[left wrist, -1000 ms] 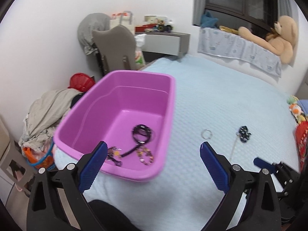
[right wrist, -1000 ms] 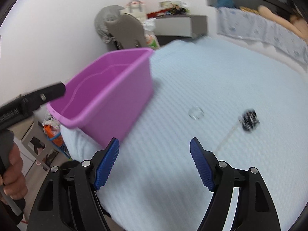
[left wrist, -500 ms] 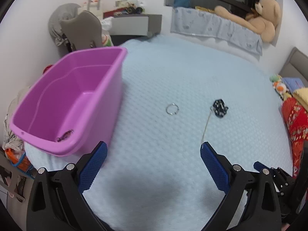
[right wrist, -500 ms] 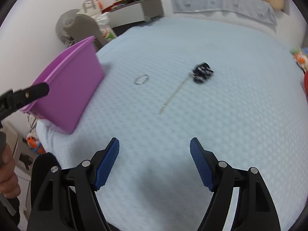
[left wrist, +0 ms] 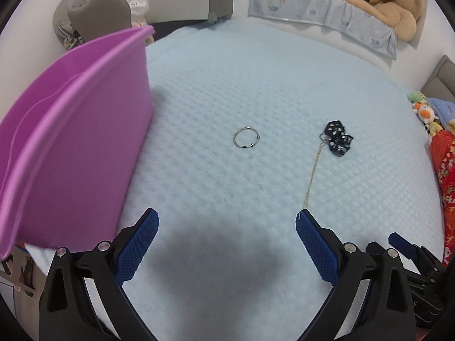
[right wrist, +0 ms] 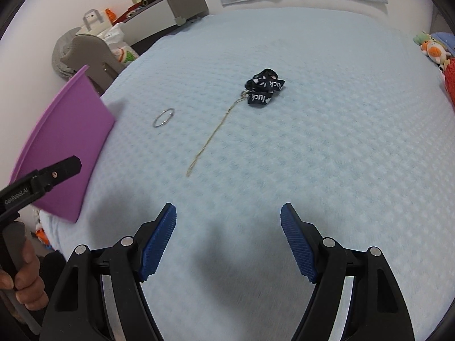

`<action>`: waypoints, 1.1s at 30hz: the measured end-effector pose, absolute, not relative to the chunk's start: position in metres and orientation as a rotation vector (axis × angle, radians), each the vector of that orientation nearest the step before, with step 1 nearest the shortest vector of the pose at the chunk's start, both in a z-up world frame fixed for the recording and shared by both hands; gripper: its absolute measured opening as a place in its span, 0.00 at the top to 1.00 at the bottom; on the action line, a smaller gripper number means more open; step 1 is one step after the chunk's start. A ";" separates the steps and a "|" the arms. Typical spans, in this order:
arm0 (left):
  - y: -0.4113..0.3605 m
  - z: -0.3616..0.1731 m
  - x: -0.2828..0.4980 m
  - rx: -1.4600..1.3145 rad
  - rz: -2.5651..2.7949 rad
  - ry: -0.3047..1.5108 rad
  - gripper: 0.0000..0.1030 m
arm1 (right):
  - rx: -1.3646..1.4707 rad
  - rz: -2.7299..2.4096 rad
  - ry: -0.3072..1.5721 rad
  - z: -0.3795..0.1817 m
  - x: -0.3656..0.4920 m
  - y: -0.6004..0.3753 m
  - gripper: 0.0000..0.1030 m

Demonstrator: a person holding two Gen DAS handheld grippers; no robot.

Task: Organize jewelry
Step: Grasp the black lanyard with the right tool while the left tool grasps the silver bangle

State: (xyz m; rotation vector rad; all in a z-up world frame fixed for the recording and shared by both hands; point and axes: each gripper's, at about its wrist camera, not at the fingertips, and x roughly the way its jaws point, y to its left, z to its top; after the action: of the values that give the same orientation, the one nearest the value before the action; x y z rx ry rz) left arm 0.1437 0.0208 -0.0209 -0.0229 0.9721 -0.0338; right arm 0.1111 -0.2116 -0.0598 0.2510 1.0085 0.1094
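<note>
Jewelry pieces lie loose on the pale blue bedspread, beside a purple plastic bin that sits at the left edge of the bed. A thin silver ring rests flat on the cover, apart from the bin's near wall and well short of either gripper. To its right lies a folded black ribbon charm printed with white lettering, joined by a small loop to a fine gold chain that runs straight back toward the left-hand tool. The left gripper hovers low over the bed with its blue-padded fingers spread wide and nothing between them; the chain's free end appears to lie just ahead of the right-side pad. The right gripper is likewise spread and empty, pointed at the same pieces from farther right, the chain's tail lying ahead of its left pad. The bin's interior is not visible from either view, so its contents cannot be told. Judged from this layout, the step in hand is an approach to the next loose piece for transfer into the bin. The next move likely calls for lowering one gripper so its pads straddle the ring or the charm, closing firmly into the soft cover, since thin metal lying flat offers little edge to catch.
</note>
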 end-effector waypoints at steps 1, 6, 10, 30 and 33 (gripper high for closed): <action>0.019 -0.027 0.151 -0.019 -0.031 0.978 0.07 | 0.249 0.105 1.011 -0.064 0.118 -0.214 0.29; 0.009 -0.054 0.187 0.009 -0.005 0.995 0.07 | 0.225 0.082 1.019 -0.079 0.152 -0.220 0.30; 0.004 -0.074 0.218 0.013 0.003 1.010 0.07 | 0.219 0.080 1.003 -0.086 0.183 -0.224 0.30; -0.008 -0.131 0.305 0.010 0.039 1.001 0.05 | 0.134 -0.011 0.960 -0.126 0.305 -0.232 0.25; -0.012 -0.132 0.308 0.020 0.050 0.986 0.05 | 0.120 -0.016 0.949 -0.127 0.313 -0.230 0.23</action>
State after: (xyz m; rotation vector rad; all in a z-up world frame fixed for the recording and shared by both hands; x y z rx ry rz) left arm 0.3077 -0.0123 -0.1324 0.0203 0.9862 0.0496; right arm 0.3132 -0.2297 -0.1274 0.1197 0.9489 -0.0160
